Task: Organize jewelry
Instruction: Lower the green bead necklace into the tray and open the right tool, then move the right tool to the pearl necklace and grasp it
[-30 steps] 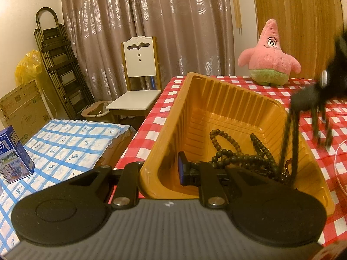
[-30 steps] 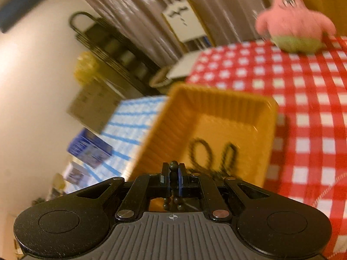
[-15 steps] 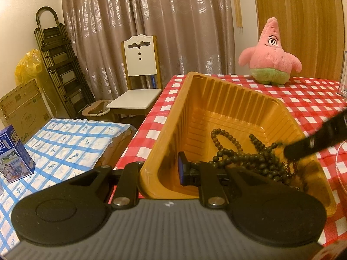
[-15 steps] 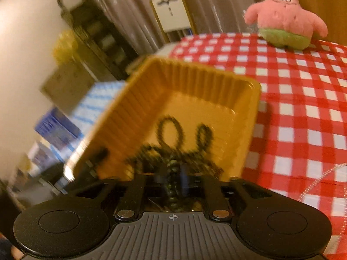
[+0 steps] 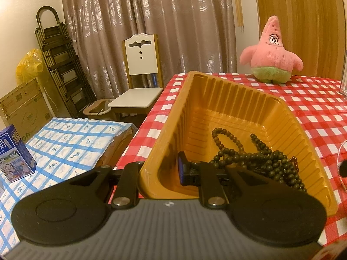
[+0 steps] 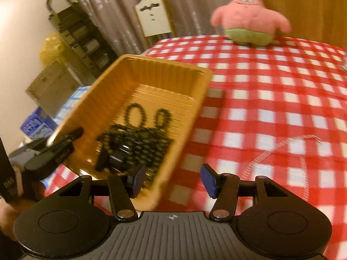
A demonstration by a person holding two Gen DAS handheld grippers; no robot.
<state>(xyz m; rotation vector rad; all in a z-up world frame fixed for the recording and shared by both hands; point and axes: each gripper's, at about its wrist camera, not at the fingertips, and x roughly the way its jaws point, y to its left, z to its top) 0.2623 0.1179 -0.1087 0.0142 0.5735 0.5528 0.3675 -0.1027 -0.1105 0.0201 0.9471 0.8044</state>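
The left gripper (image 5: 159, 174) is clamped on the near wall of the orange tray (image 5: 238, 91), one finger inside and one outside, steadying it at the near left corner of the red checked table (image 6: 271, 99). The dark bead necklaces (image 5: 260, 160) lie heaped in the near right part of the tray, two loops reaching toward the far wall. The right gripper (image 6: 172, 179) hangs just above the tray's right rim with its jaws opening and nothing between them; its left finger is over the beads, its right one over the cloth.

What worries me is the tray itself. It looks like thin moulded plastic, it sits close to the table's left edge, and it seems a little tilted in that grip. A tug or a squeeze from the left side could buckle the wall or tip the beads toward the near corner. The strands are piled loosely, so a stray loop could catch on the right gripper as it passes over them and drag the lot out. A pale thin chain (image 6: 279, 149) lies on the cloth to the right, apparently the next piece, and so fine it may slip between the fingers.

On writing: the blue carton (image 5: 15, 153) on the low blue-checked table at left carries Chinese characters; I think one is "奶", but it is too small to be sure. The cardboard box (image 5: 26, 106) behind has print I cannot read.
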